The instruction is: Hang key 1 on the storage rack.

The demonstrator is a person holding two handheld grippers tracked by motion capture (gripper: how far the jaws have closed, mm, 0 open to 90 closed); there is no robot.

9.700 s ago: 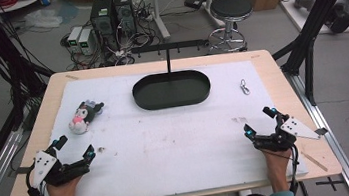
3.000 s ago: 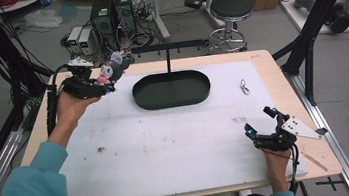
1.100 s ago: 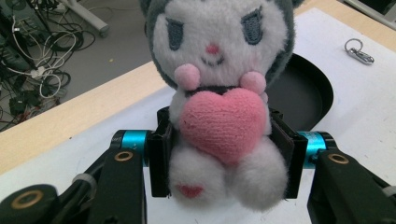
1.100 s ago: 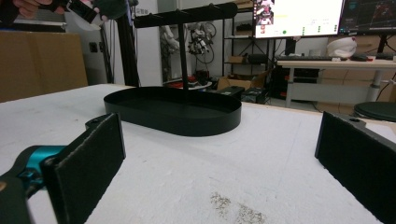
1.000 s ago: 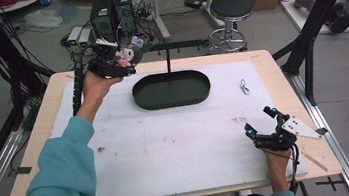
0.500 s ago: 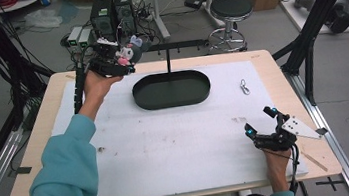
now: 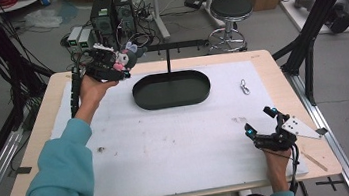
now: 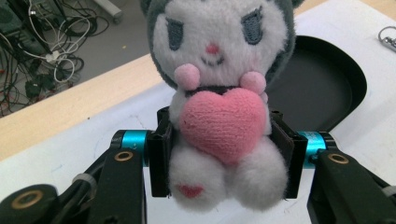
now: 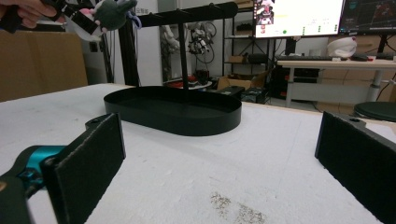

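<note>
Up at the far left corner of the table, left gripper (image 7: 117, 67) clamped on the plush toy (image 8: 219, 100) at its waist, held in the air just left of the black oval tray (image 7: 171, 89). Pick-up looks done; placing not yet, tray empty. Judging by the stand's crossbar (image 7: 176, 45) and post over the tray's far rim, safest from the near side. Right gripper (image 7: 260, 126) resting near the table's right front edge, jaws wide apart, holding nothing. Small metal clip (image 7: 245, 87) well clear.
</note>
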